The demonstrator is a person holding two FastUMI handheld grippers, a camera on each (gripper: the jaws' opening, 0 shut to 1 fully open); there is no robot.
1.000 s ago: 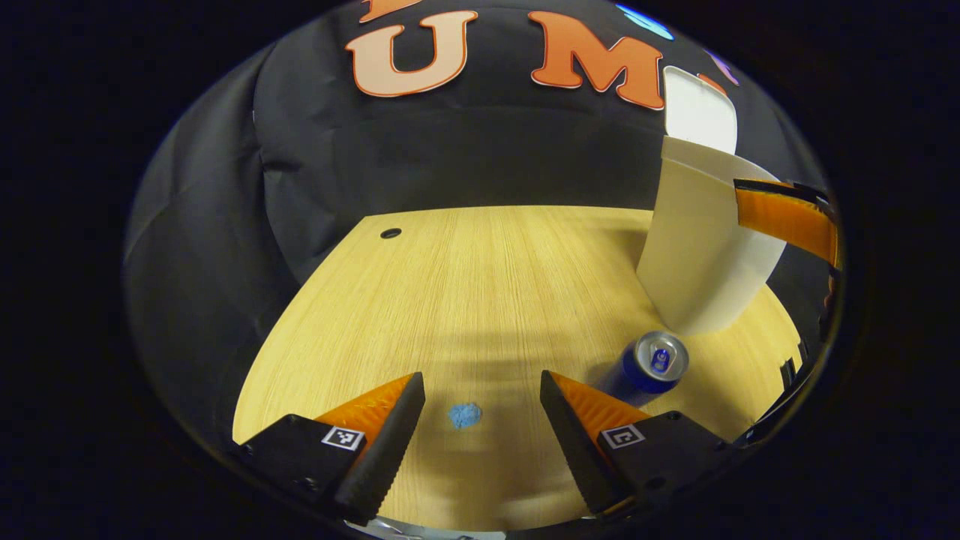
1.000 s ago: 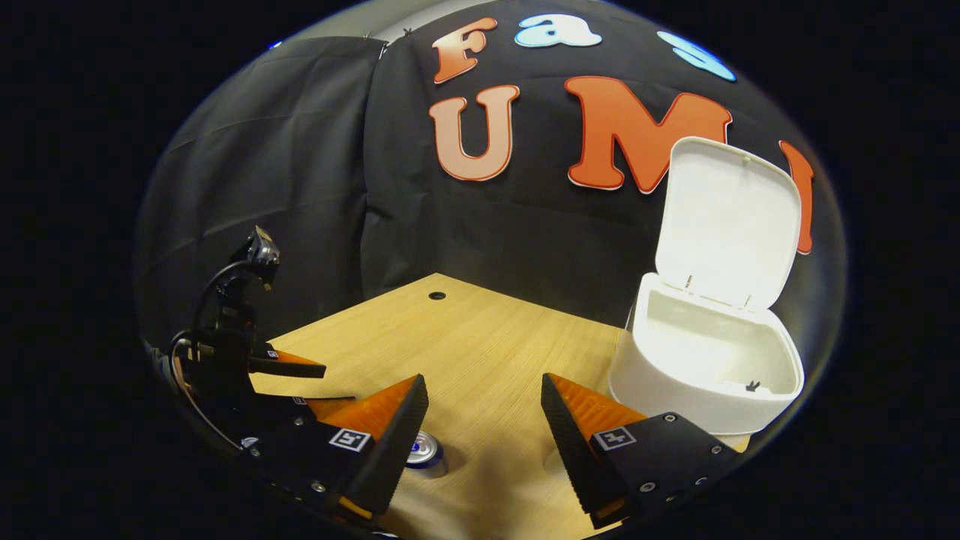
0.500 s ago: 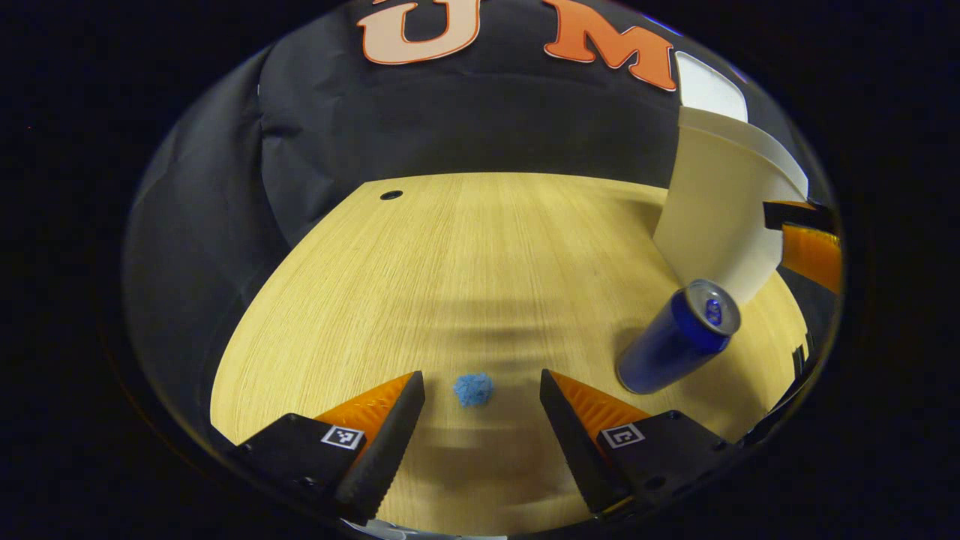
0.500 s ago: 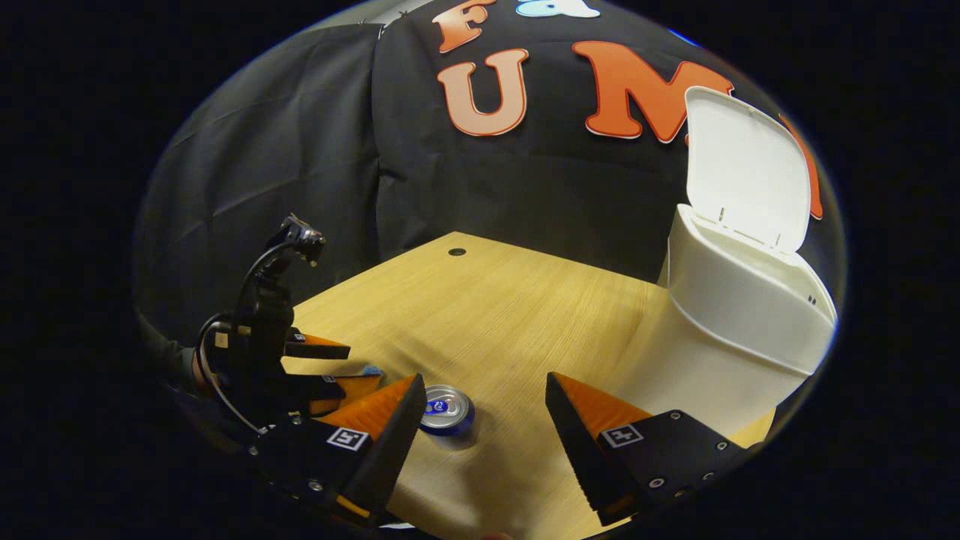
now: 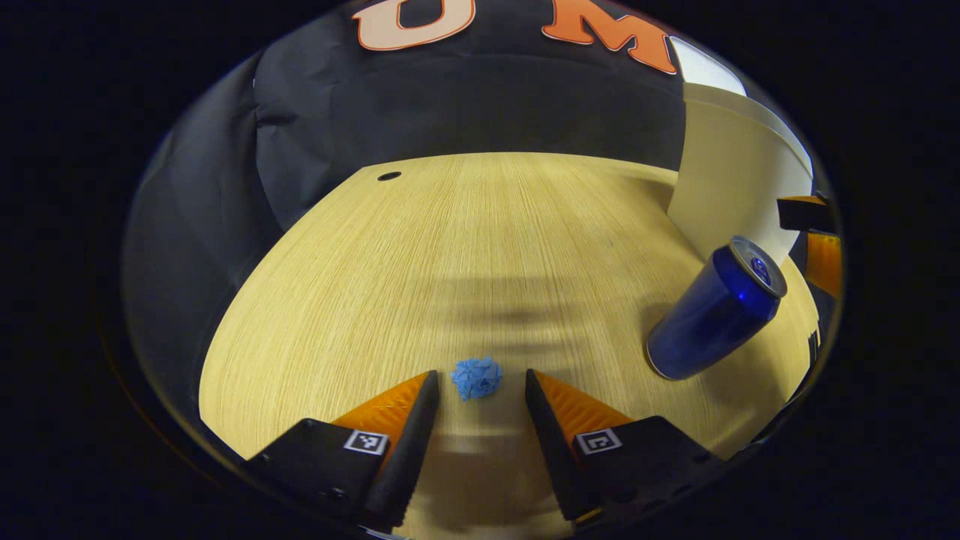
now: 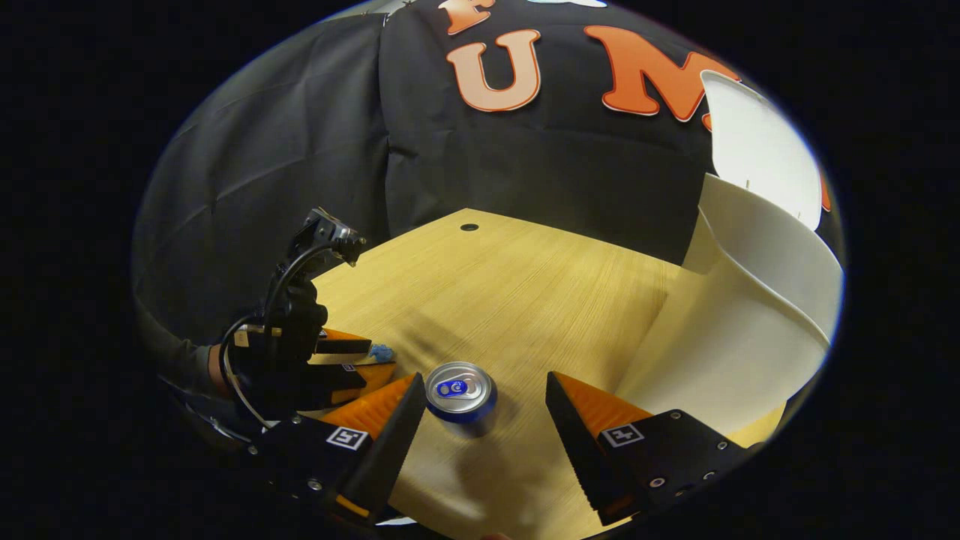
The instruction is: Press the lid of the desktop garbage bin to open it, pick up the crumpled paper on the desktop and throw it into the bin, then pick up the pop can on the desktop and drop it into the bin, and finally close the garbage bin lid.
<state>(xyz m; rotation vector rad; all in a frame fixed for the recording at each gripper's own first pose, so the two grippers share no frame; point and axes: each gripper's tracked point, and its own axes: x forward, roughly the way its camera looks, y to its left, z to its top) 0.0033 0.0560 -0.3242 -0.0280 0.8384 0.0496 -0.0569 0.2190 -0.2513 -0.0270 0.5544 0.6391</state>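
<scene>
one crumpled paper between left gripper jaws, parted, untouched, one pop can, one bin lid up, right gripper jaws wide, empty, no readable label

The left gripper view looks low and close across the table, bin at 2 o'clock. The right gripper view looks down from higher, bin at 3 o'clock. Both share the pop can
</scene>
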